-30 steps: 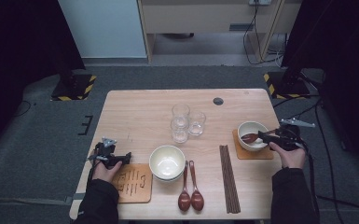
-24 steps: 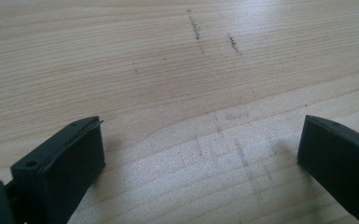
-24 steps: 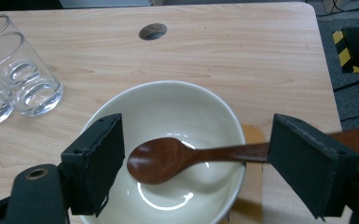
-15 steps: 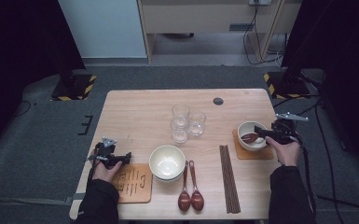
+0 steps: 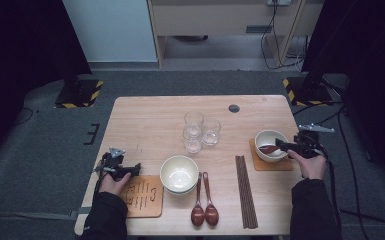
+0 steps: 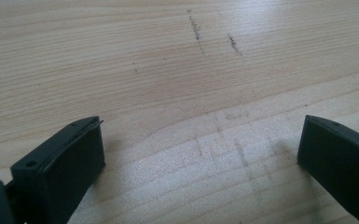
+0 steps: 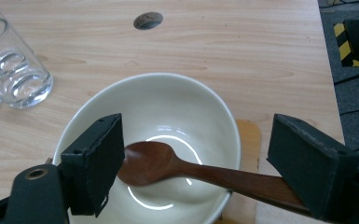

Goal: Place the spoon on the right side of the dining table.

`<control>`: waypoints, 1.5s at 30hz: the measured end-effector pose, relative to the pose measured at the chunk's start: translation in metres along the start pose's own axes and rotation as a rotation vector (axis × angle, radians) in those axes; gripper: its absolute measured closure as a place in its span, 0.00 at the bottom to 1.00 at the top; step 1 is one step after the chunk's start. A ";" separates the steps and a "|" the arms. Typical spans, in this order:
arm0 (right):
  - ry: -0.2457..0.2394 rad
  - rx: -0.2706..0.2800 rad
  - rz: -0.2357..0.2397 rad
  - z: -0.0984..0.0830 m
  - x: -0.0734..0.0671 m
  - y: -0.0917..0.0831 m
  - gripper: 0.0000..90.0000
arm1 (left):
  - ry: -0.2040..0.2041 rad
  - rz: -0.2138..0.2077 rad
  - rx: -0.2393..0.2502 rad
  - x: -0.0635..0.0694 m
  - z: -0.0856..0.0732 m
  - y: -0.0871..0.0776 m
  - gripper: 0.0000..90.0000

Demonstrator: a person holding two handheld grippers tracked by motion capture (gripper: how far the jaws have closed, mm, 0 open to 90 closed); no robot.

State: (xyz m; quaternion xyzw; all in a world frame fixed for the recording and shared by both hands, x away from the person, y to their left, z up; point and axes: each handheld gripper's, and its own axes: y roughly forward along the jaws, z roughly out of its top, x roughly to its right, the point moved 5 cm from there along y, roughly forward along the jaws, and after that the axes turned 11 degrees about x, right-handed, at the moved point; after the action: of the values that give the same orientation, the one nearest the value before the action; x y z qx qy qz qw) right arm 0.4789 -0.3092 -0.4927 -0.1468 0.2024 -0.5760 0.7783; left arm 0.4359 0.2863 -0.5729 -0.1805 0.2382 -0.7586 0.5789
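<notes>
A white bowl (image 5: 261, 136) stands on a wooden coaster (image 5: 277, 165) at the table's right side. A brown wooden spoon (image 7: 154, 163) lies in that bowl (image 7: 168, 81), its handle leaning over the near rim. My right gripper (image 7: 196, 140) is open, its jaws wide apart on either side of the spoon's handle, and no jaw presses on it. In the high view the right gripper (image 5: 286, 146) sits just right of the bowl. My left gripper (image 6: 200, 135) is open over bare wood. It rests at the left edge (image 5: 132, 169), beside a second coaster (image 5: 142, 197).
Stacked white bowls (image 5: 179, 173) sit at the front middle, with two wooden spoons (image 5: 203, 210) and dark chopsticks (image 5: 245, 192) to their right. Three clear glasses (image 5: 198, 131) cluster at the centre. A round cable hole (image 5: 234, 108) lies near the far edge.
The right hand has shifted slightly beside the bowl, with the spoon's head staying in the bowl. The left hand has not moved.
</notes>
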 end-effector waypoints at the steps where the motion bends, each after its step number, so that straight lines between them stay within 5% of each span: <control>1: -0.004 -0.004 0.000 -0.001 0.000 -0.001 0.21 | 0.000 0.000 0.000 0.000 0.000 0.000 0.00; 45: -0.035 -0.039 0.078 -0.015 -0.016 -0.033 0.19 | 0.000 0.000 0.000 0.000 0.000 0.000 0.00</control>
State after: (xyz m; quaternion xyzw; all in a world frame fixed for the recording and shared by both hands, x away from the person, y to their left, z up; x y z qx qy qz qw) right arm 0.4398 -0.3034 -0.4882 -0.1641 0.2054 -0.5384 0.8006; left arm 0.4359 0.2863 -0.5730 -0.1805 0.2381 -0.7586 0.5790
